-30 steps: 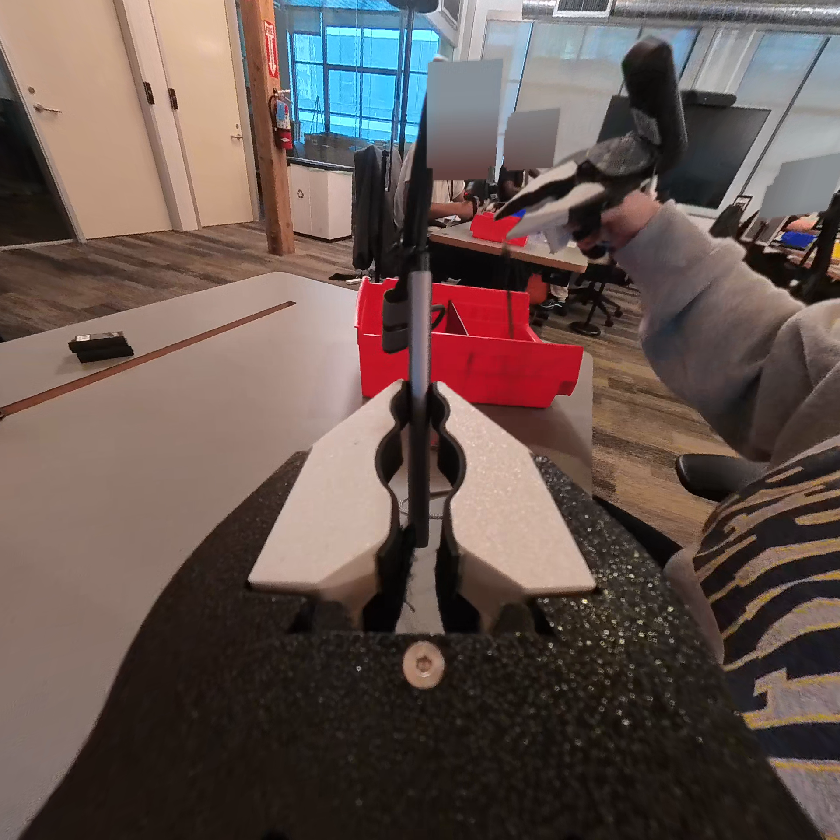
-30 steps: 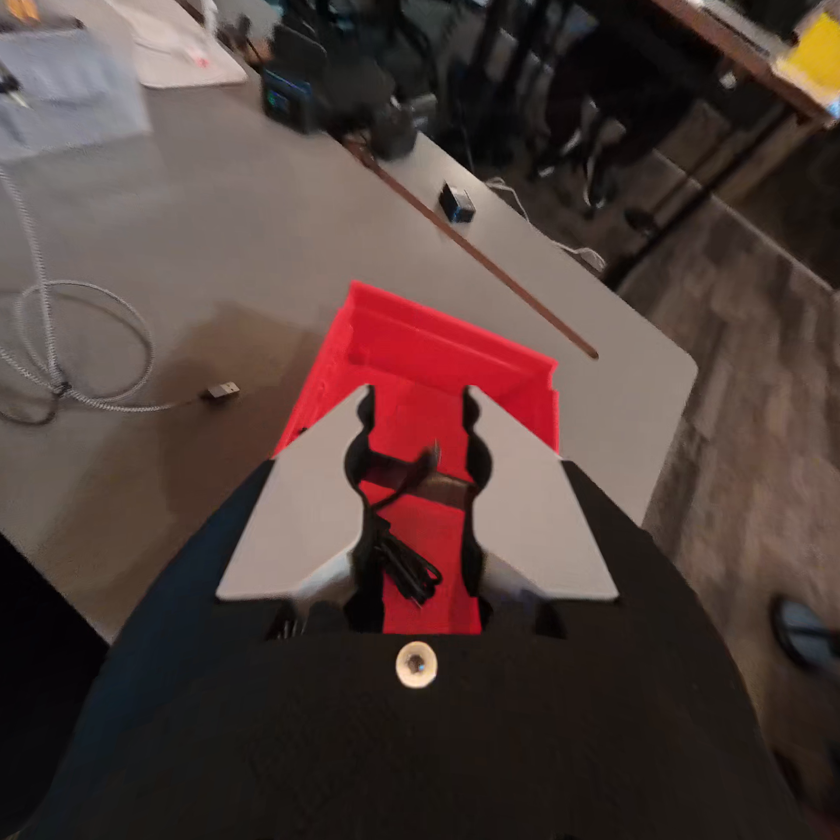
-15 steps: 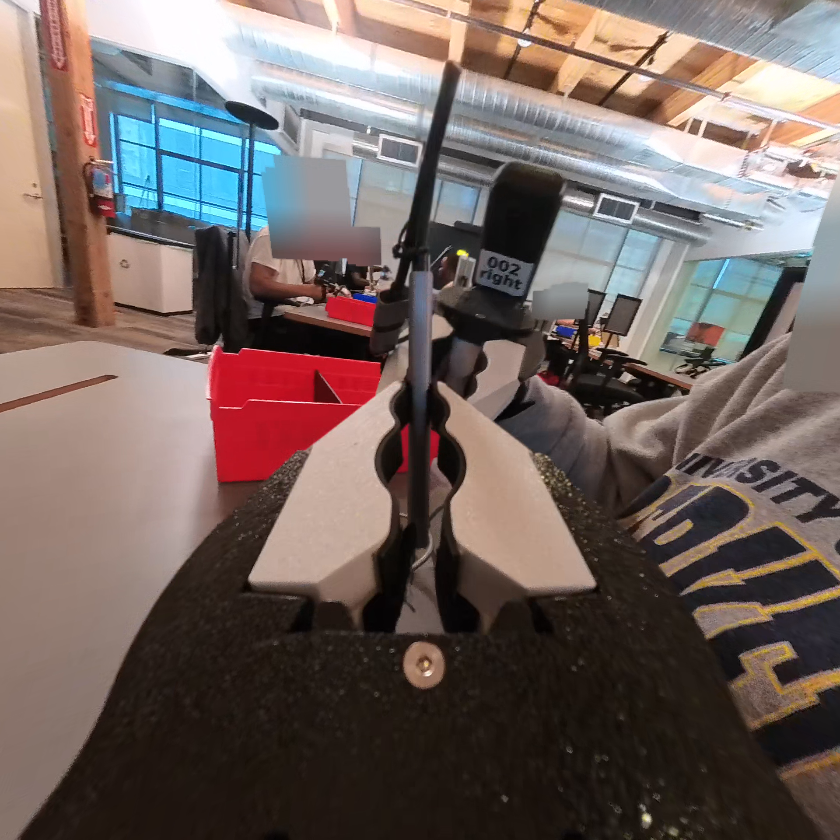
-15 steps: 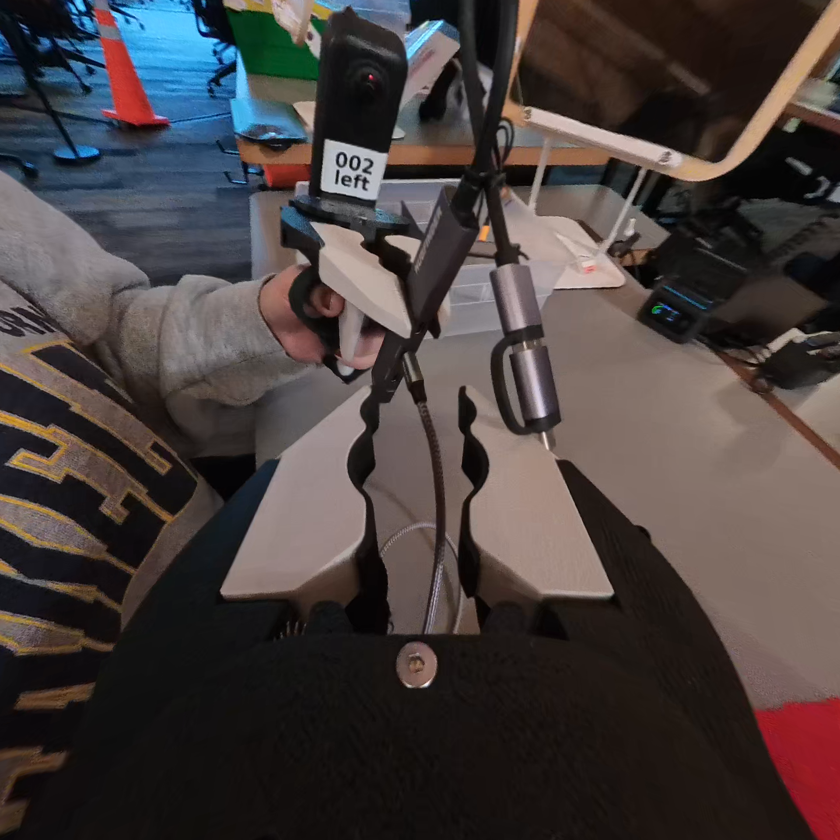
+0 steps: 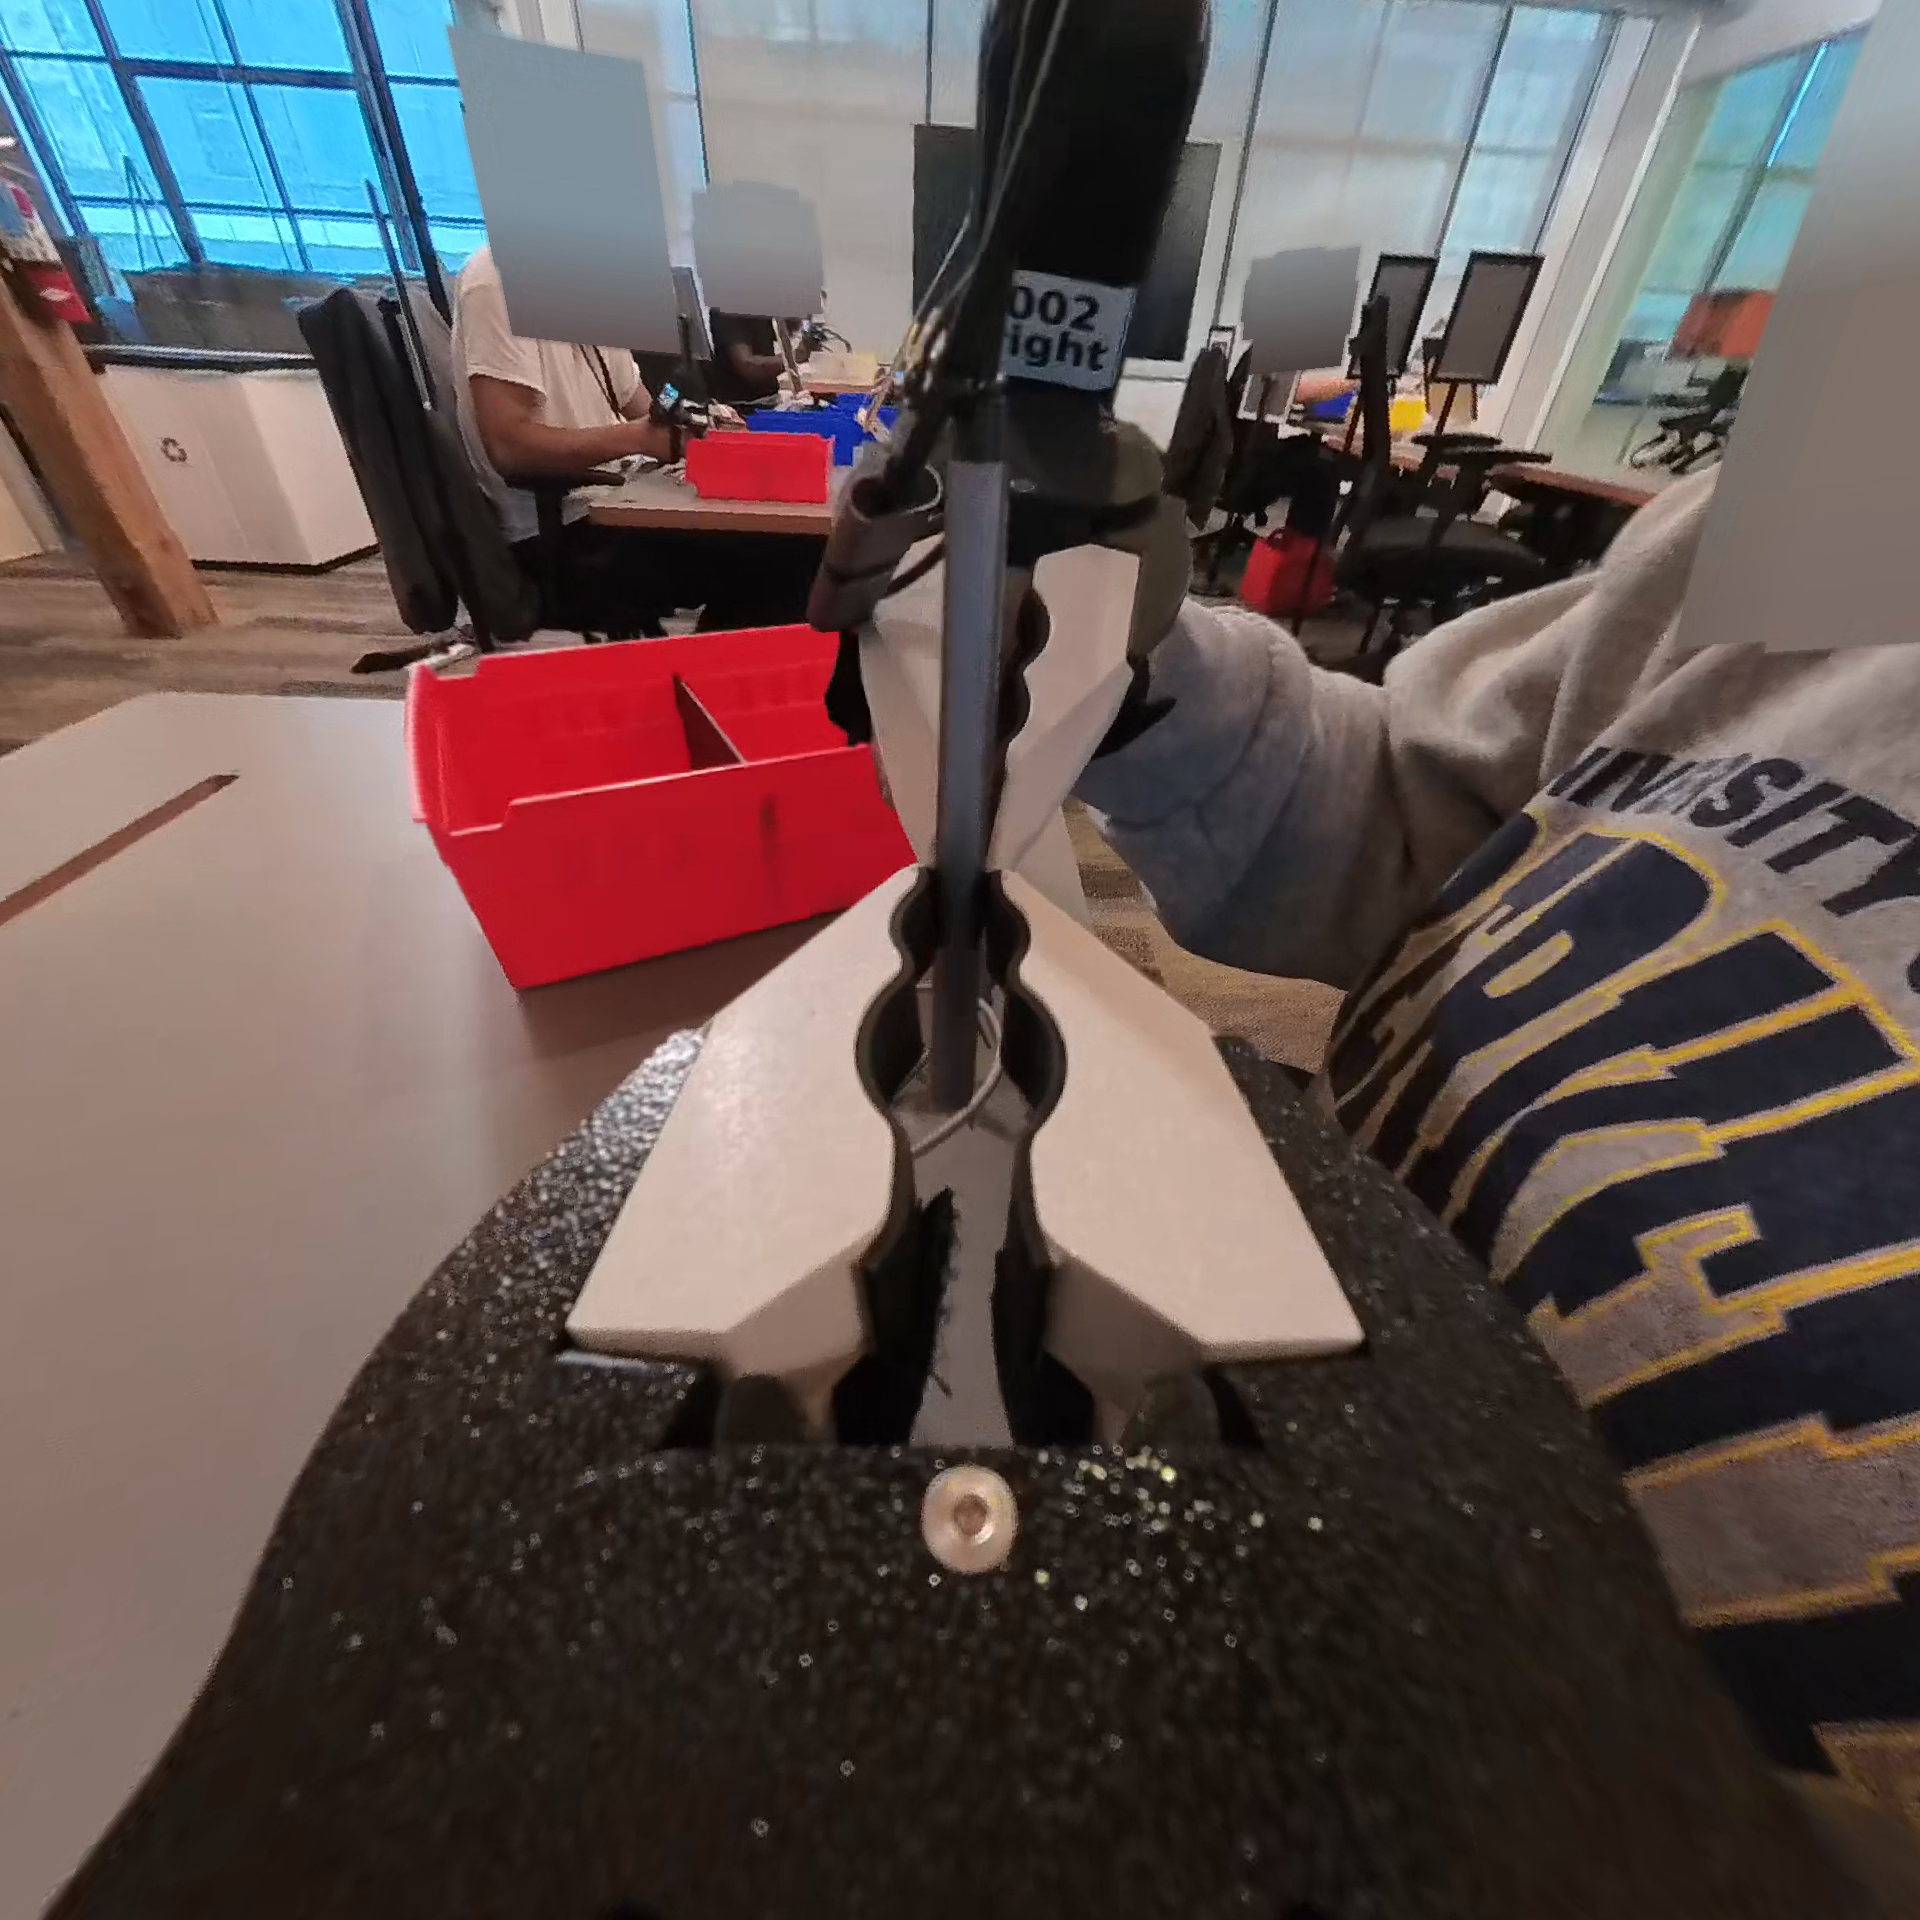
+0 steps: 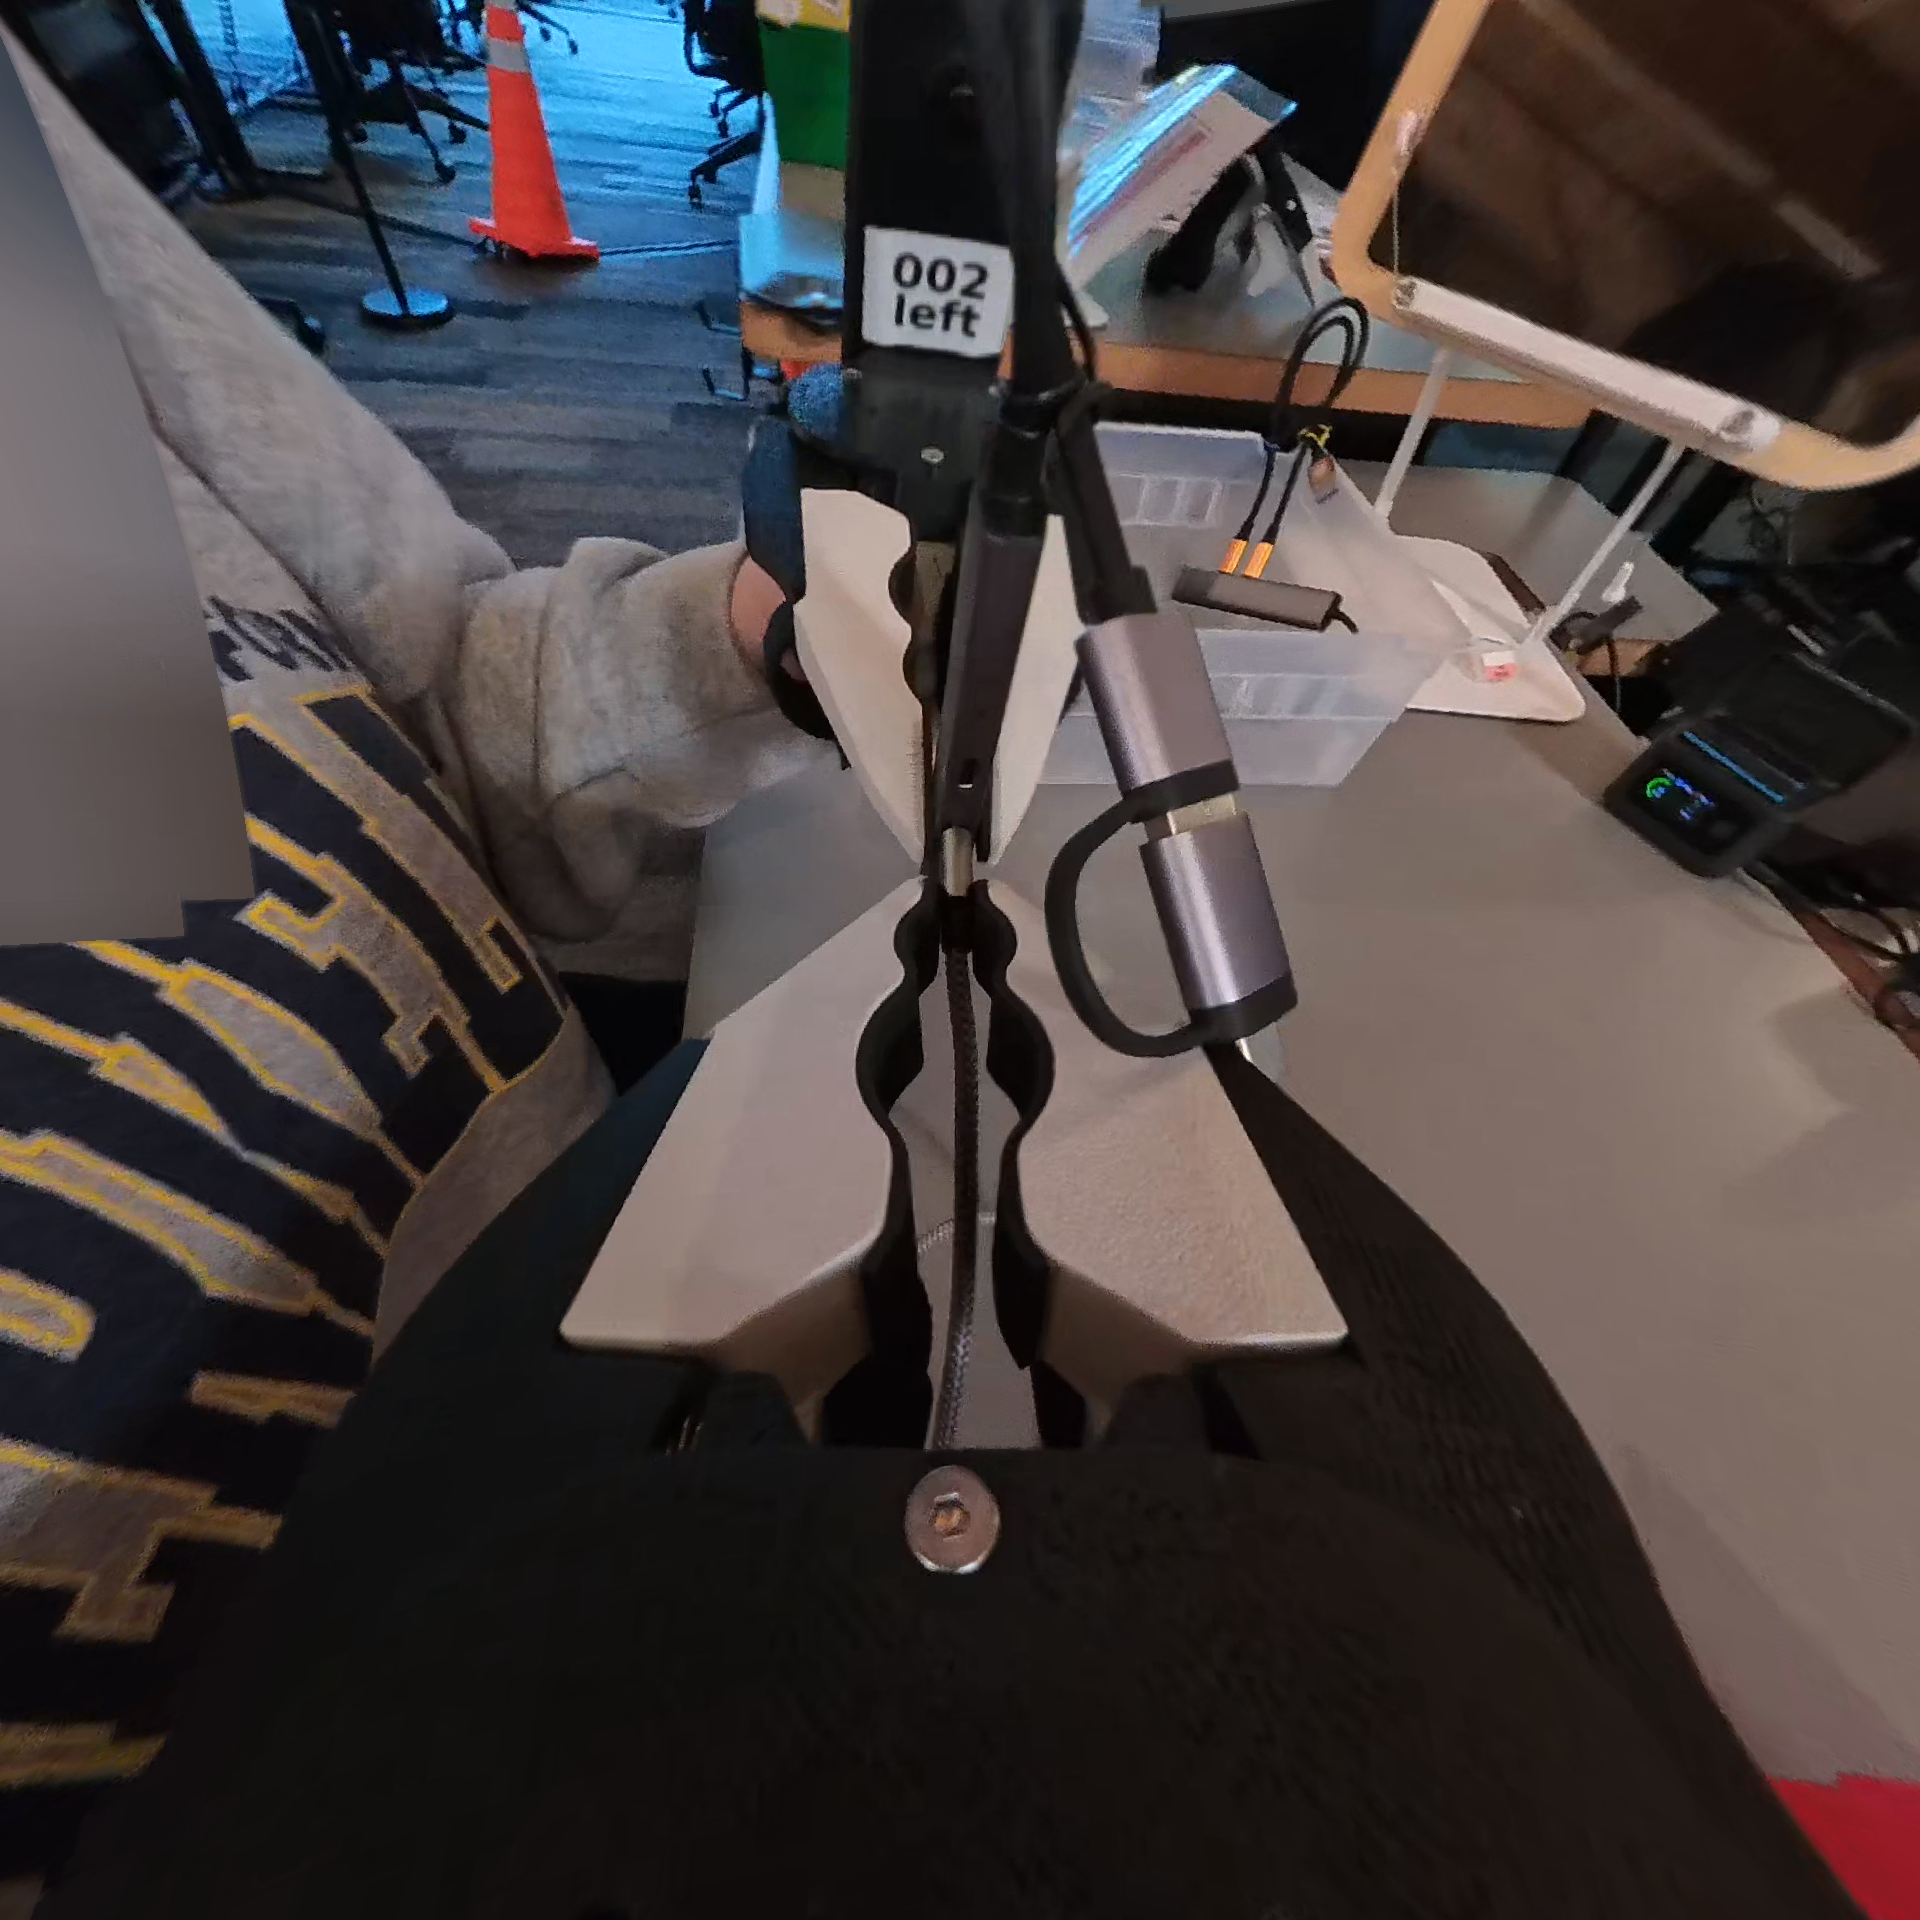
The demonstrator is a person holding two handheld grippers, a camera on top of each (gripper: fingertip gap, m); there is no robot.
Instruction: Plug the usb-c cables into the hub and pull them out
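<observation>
left tongs [image 5: 961, 904] clamped on grey hub [image 5: 966, 748]; right tongs [image 6: 958, 904] pinched on braided usb-c cable [image 6: 961, 1122], plug at hub port. white id stickers on both camera stems; sweatshirt [image 5: 1662, 1143] bears block lettering.

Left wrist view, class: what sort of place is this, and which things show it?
Probably an open-plan office or lab workspace: a row of dark desk monitors, black swivel office chairs, and a person seated at a shared wooden desk.

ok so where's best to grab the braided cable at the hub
Take the braided cable by the stiff stub behind its metal plug, not the limp braid, coming end-on along the long axis of the hub; the right gripper sits there, jaws shut.
</observation>
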